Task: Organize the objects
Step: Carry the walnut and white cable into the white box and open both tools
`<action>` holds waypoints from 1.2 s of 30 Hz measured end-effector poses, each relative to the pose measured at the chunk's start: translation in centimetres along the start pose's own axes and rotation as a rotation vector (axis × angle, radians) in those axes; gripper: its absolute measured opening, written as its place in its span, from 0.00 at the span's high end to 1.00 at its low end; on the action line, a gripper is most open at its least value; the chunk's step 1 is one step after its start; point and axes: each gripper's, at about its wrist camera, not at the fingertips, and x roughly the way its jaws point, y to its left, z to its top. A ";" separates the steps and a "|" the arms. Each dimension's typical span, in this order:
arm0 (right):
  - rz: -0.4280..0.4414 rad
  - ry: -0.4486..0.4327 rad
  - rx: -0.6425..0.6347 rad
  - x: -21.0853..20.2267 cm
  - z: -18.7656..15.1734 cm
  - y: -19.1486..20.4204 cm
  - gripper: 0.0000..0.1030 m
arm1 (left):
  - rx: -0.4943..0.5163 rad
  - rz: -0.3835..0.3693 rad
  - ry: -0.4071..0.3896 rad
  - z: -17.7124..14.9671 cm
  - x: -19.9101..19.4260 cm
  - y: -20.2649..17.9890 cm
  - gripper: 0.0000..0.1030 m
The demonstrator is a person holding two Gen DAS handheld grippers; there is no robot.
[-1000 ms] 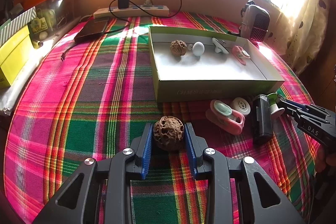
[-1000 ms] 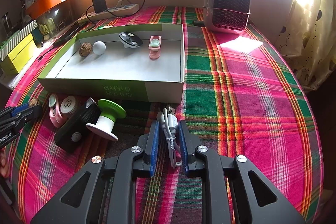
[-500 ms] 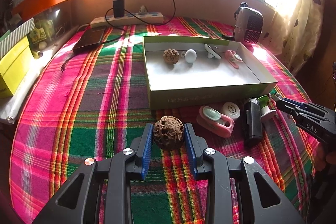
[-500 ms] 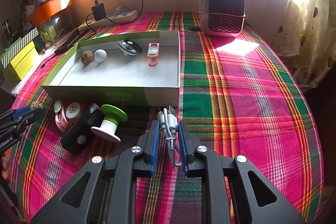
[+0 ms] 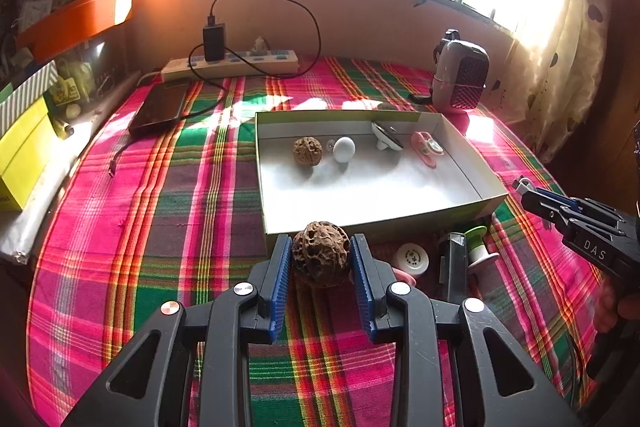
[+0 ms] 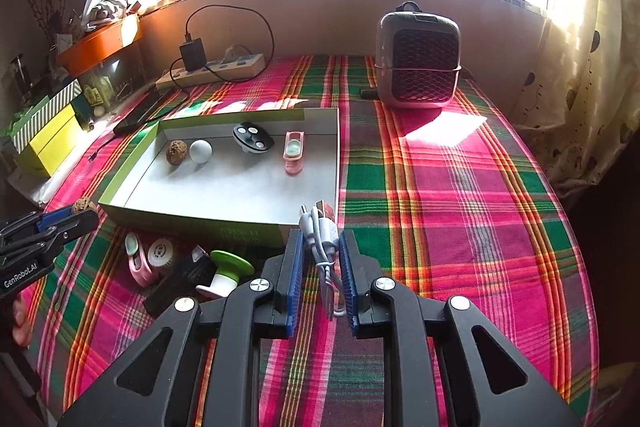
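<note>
Our left gripper (image 5: pixel 322 259) has its blue ribbed fingers (image 5: pixel 280 279) pressed on either side of a walnut (image 5: pixel 321 254), held wide only because the nut is round and thick. We judge the two-sided pinch across the widest part is what keeps it from rolling out. The nut hangs clear of the checked cloth, just before the near wall of the box (image 5: pixel 460 217). It looks dark brown, deeply pitted and wrinkled, hard and dry, so the ridged pads should bite it well.

Our right gripper (image 6: pixel 322 259) has its fingers (image 6: pixel 296 267) drawn almost together on a bundled white cable (image 6: pixel 320 239), its plug ends sticking up past the tips and a loop trailing back between the fingers. The narrow grip suits a thin, soft bundle. It sits just before the box's near right corner.

Inside the box, along its far wall, lie a second walnut (image 5: pixel 307 151), a white ball (image 5: pixel 344 149), a dark disc-shaped gadget (image 6: pixel 253 138) and a pink clip-like item (image 6: pixel 293 151), in a row. We take that row as the pattern: like things get lined up, so the held nut probably belongs in the bare near half.

On the worktop (image 6: pixel 460 211), against the box's near wall, wait a pink item (image 6: pixel 138 261), a white round piece (image 6: pixel 161 253), a black block (image 6: pixel 180 281) and a green-capped spool (image 6: pixel 228 273).
</note>
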 end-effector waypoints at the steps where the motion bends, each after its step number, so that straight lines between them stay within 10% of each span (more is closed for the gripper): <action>1: 0.002 -0.004 -0.004 0.0 0.4 0.1 0.81 | 0.005 0.000 -0.002 0.3 0.1 -0.1 0.73; 36: 0.122 0.144 -0.193 10.7 5.6 5.4 0.81 | 0.063 0.016 0.102 5.4 8.9 -0.5 0.73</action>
